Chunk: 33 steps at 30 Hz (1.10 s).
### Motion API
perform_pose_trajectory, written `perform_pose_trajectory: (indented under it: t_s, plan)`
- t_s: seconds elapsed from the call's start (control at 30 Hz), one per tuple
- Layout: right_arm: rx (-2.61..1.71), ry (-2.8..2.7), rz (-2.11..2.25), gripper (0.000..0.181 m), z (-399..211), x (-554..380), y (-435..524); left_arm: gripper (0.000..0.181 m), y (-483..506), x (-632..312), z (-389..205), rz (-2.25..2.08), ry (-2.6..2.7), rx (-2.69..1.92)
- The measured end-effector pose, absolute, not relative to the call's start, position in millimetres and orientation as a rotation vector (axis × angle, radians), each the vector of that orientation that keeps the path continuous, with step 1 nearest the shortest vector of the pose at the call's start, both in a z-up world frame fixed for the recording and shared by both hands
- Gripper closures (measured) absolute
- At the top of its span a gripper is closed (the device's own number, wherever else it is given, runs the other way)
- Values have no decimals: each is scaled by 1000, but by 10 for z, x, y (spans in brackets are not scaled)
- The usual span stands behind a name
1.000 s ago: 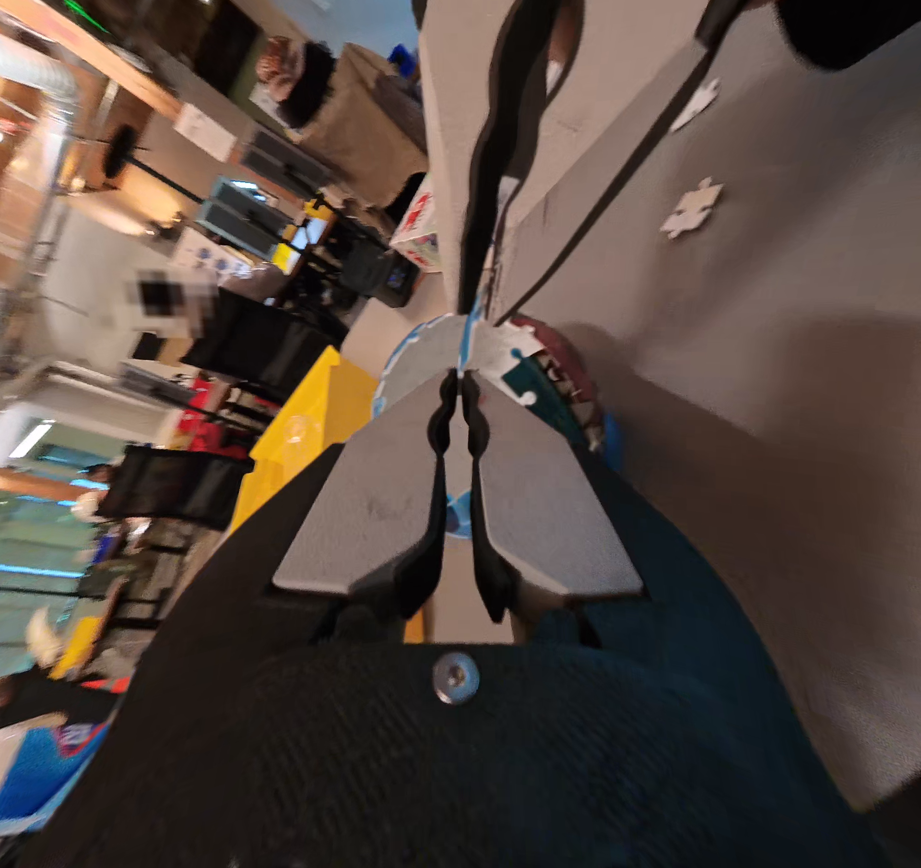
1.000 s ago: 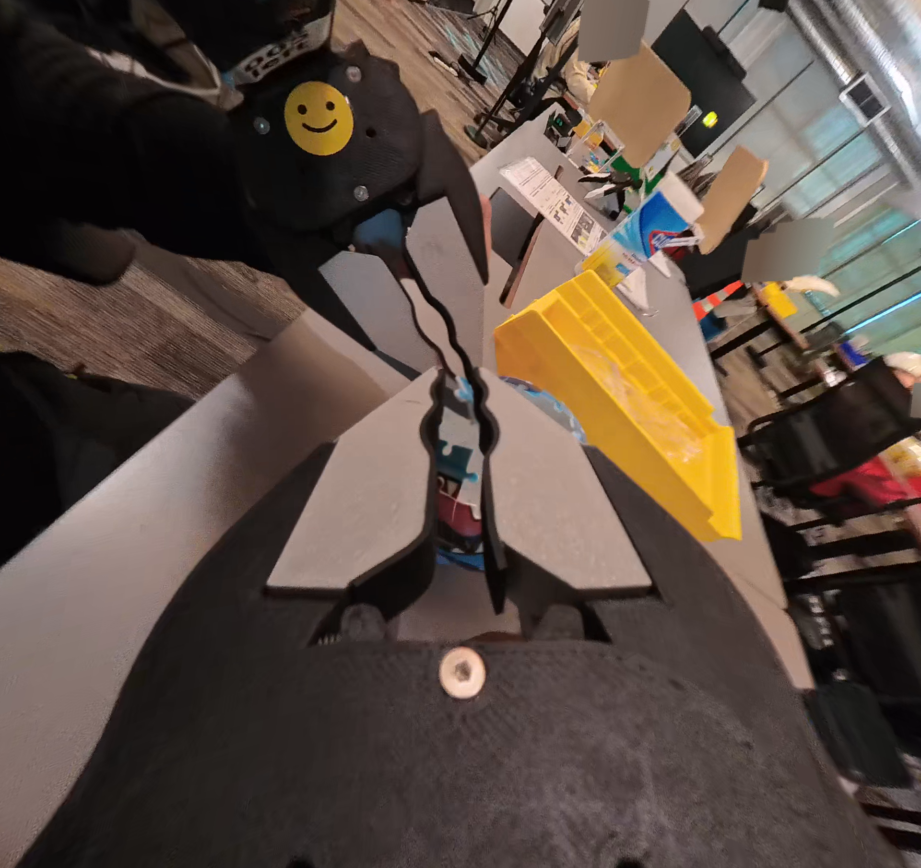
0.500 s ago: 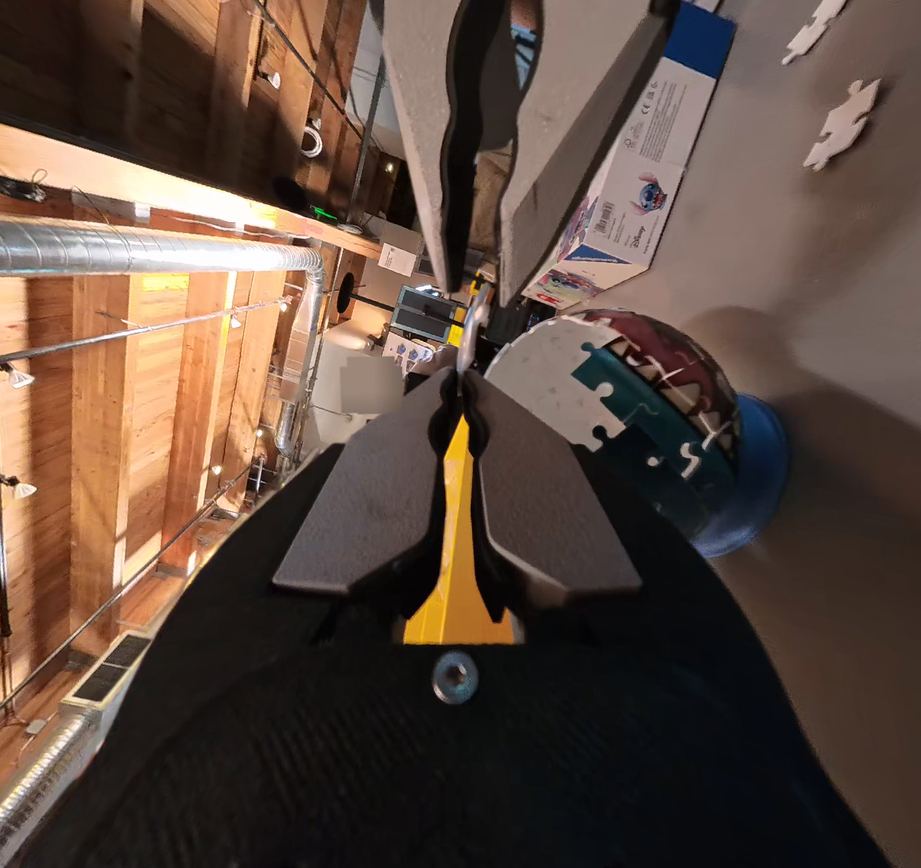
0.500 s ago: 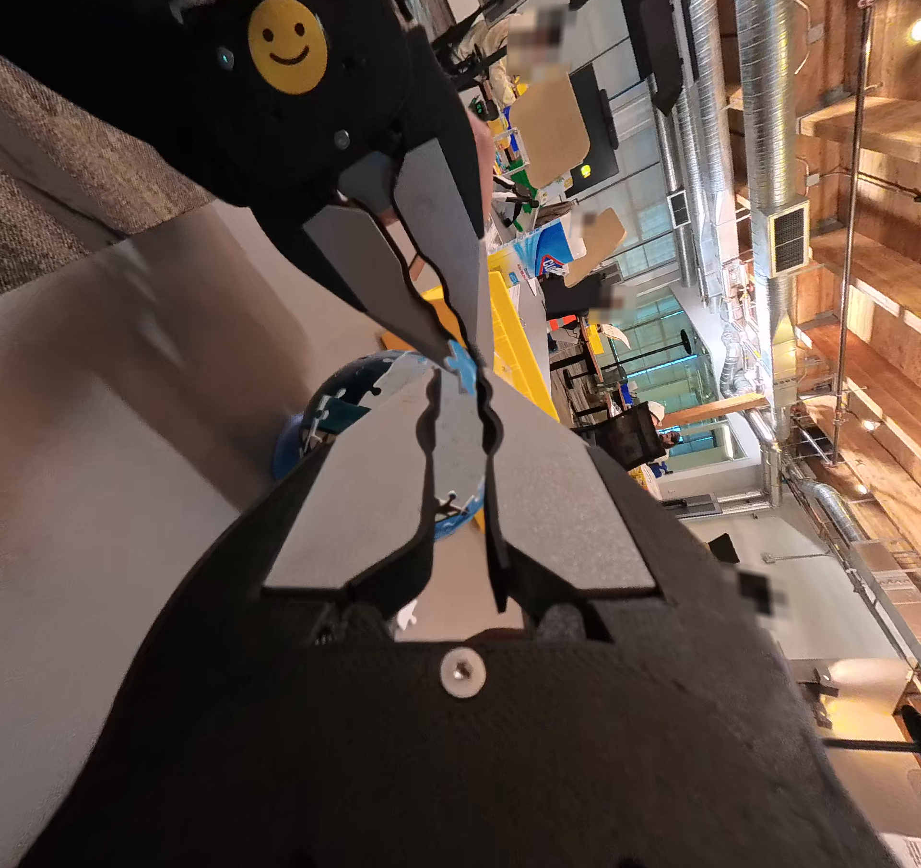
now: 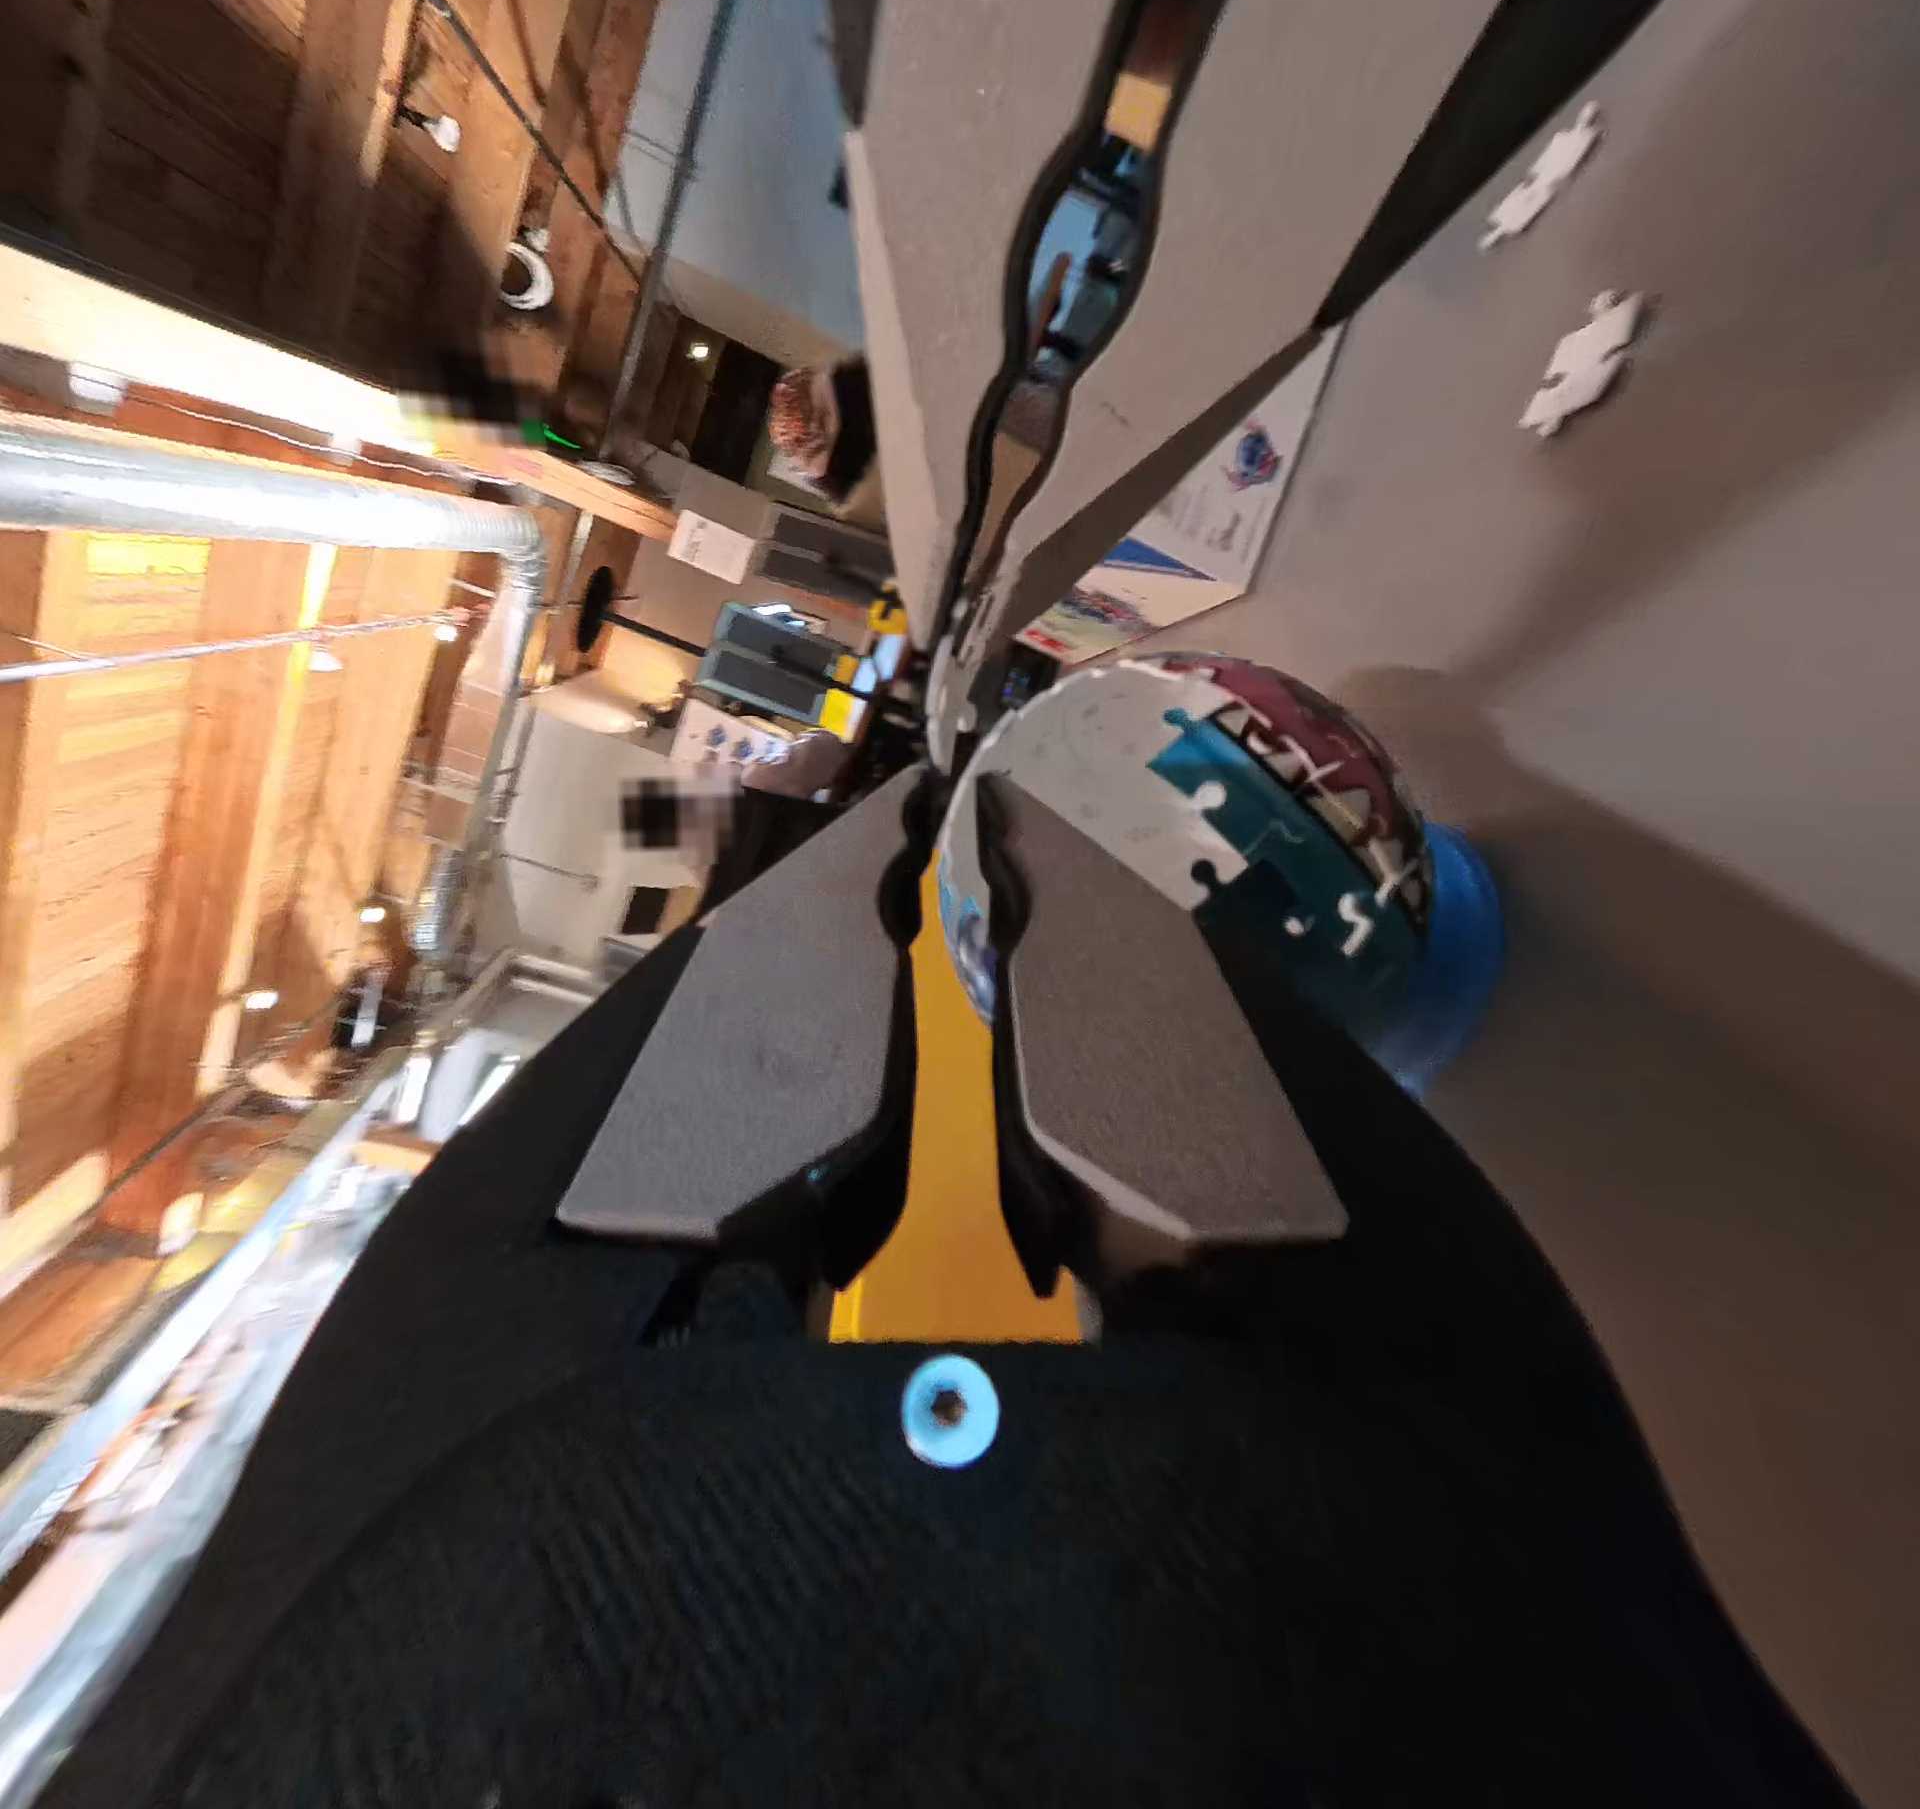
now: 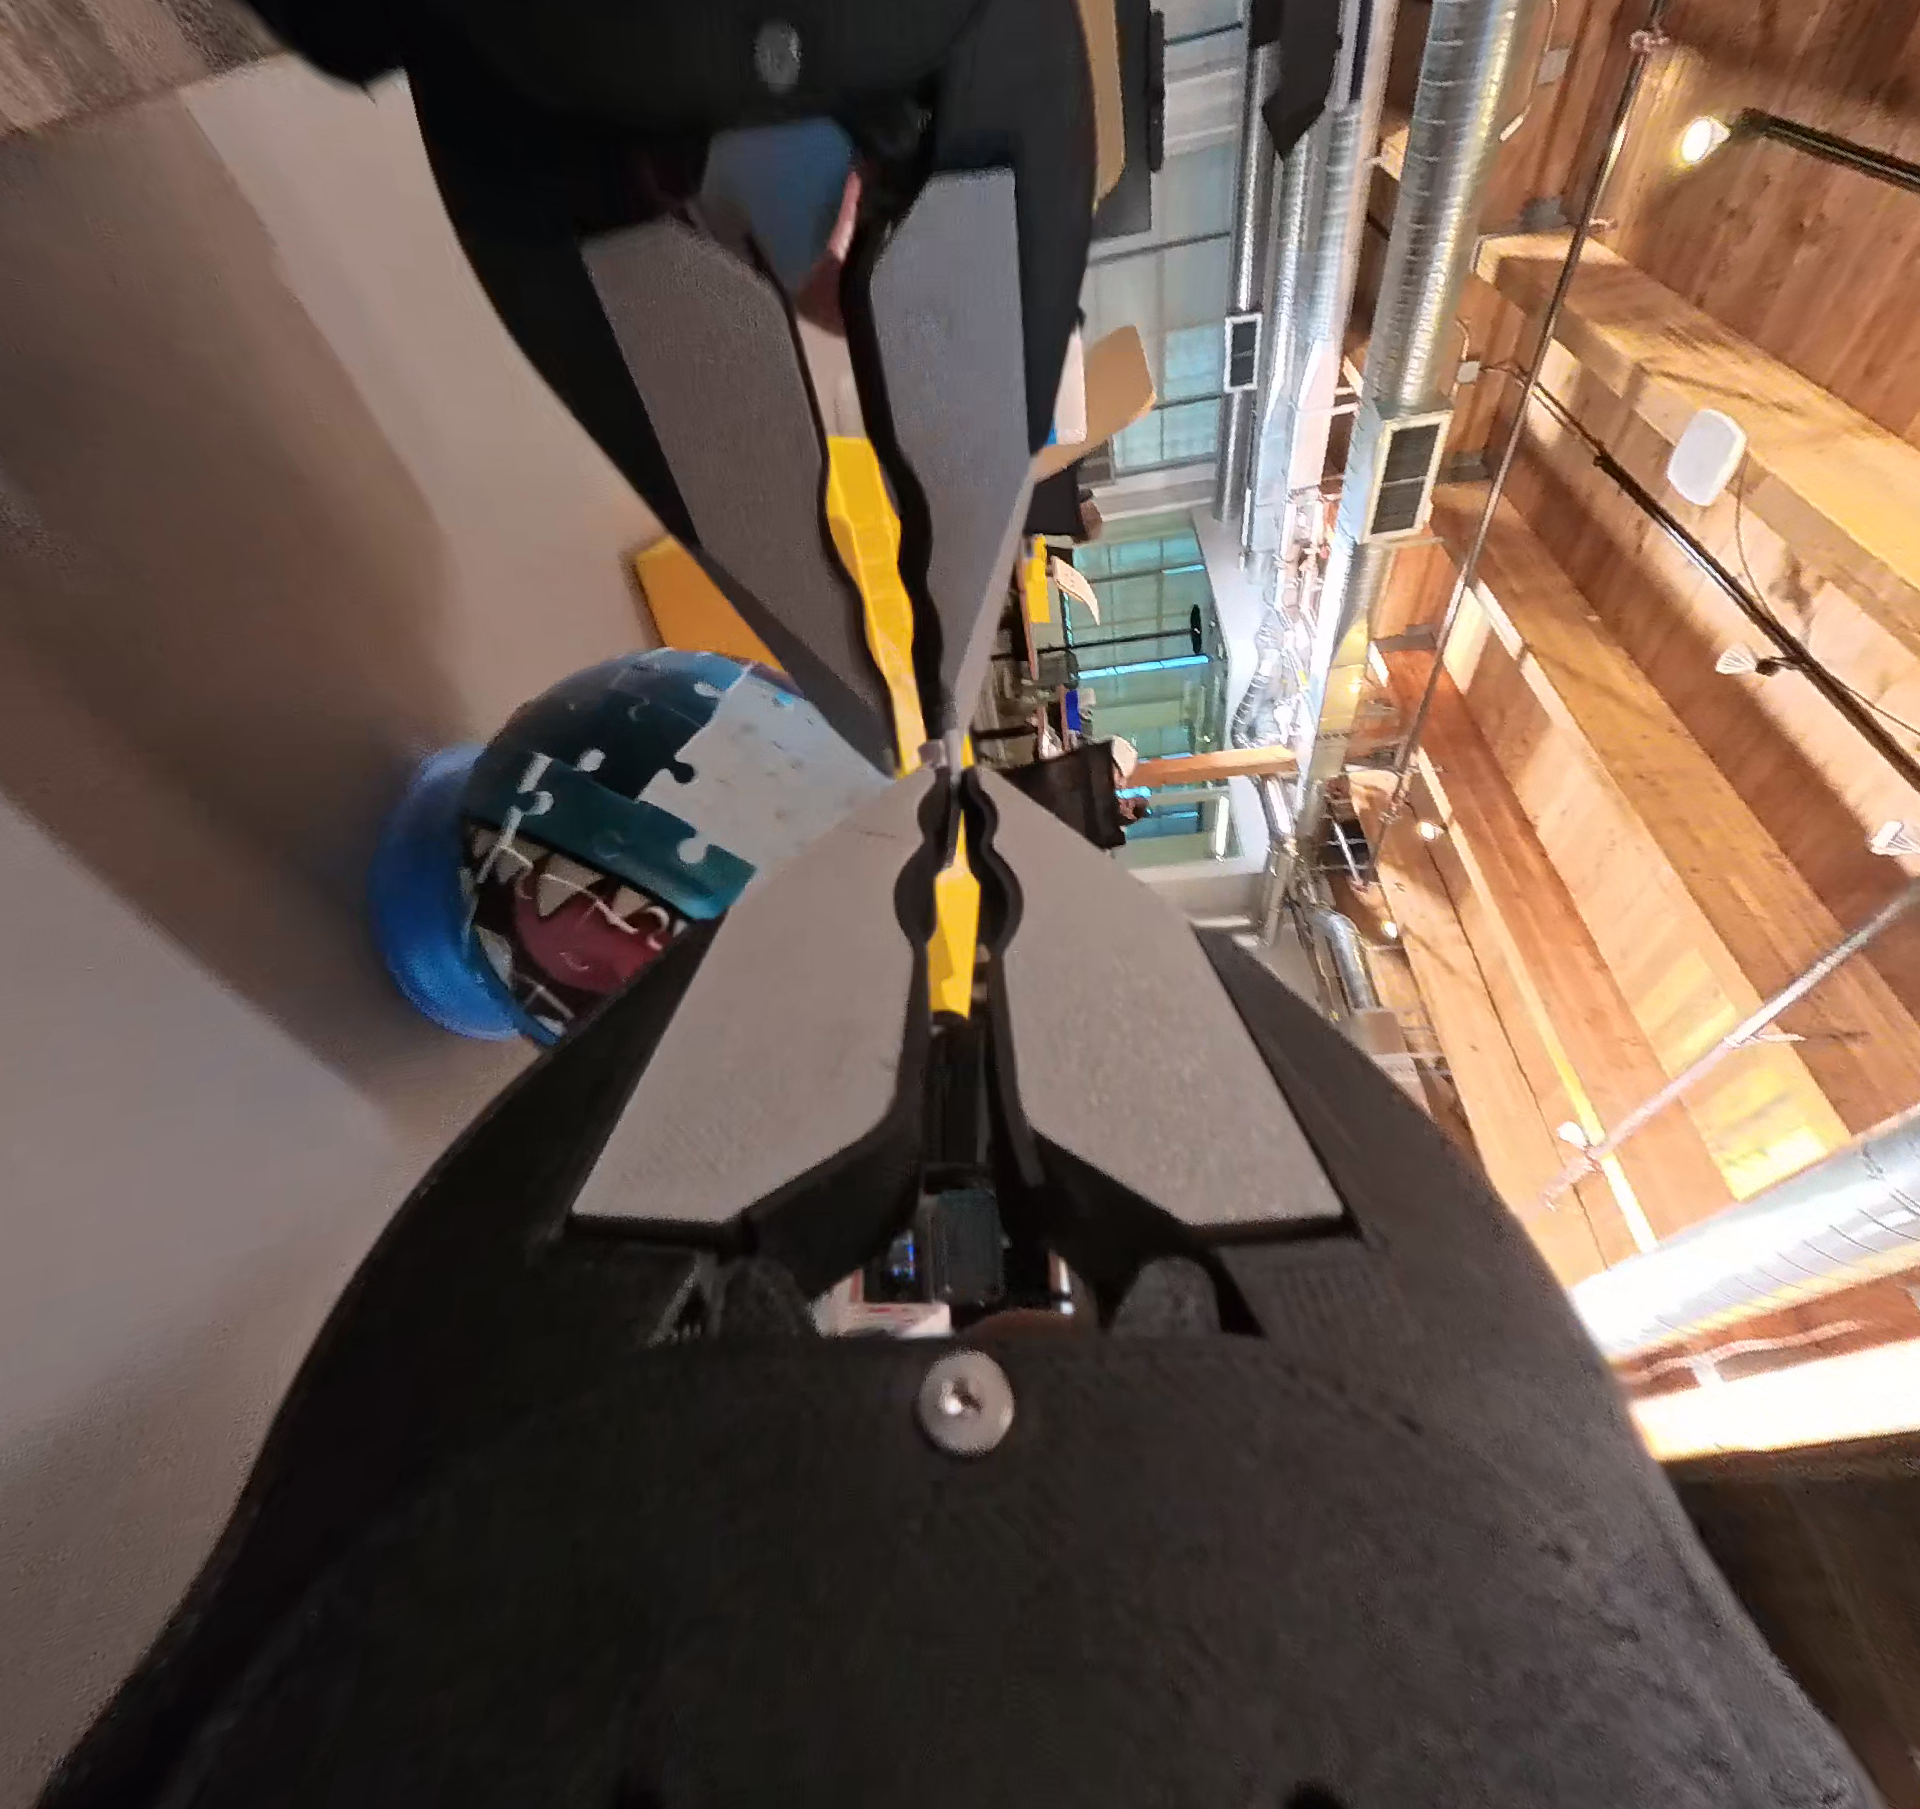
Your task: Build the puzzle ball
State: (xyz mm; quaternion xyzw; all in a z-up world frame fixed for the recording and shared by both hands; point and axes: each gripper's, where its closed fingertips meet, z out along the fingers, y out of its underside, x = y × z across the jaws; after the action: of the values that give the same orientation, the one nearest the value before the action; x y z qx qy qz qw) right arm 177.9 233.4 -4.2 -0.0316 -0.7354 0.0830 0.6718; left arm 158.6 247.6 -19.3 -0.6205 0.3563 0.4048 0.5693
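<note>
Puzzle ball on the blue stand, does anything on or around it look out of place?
Nothing looks damaged. The puzzle ball sits on its blue stand, with a pale patch beside the printed pieces; whether that is a gap is unclear. Two loose pieces lie apart on the table.

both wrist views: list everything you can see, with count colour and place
ball: 1, teal, white and maroon, on the stand
stand: 1, blue, on the table
loose pieces: 2, white, flat on the table beyond the ball
held piece: 1, pale, between the two grippers' tips
box: 1, white and blue, on the table behind the ball
bin: 1, yellow, on the table behind the ball
table: 1, grey
duct: 1 clear, silver, near the wooden ceiling
left gripper: 1, grey fingers on black body, slightly open at the held piece
right gripper: 1, same colours, shut on the held piece
</note>
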Motion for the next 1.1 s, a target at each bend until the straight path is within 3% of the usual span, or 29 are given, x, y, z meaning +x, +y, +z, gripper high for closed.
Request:
perform_pose_trajectory:
  t_s: [0.27, 0.53, 0.87, 1.0, 1.1]
  plan:
    - [-171, -1599, 138, 181, 49, 1477, 2530, 181, 2261, 1086, 68, 728, 596, -1533]
    - [-995, -1764, 1148, 181, 299, 1312, 2811, 181, 2313, 725, -217, 438, 330, -1778]
    - [-1421, -1759, 1658, 181, 72, 1309, 2848, 176, 2296, 665, -394, 313, 233, -1884]
    - [-1581, -1686, 2055, 181, 164, 1379, 2774, 177, 2328, 828, -398, 278, 290, -1877]
    - [-1644, -1660, 2124, 181, 107, 1382, 2784, 178, 2350, 1114, -283, 147, 340, -1811]
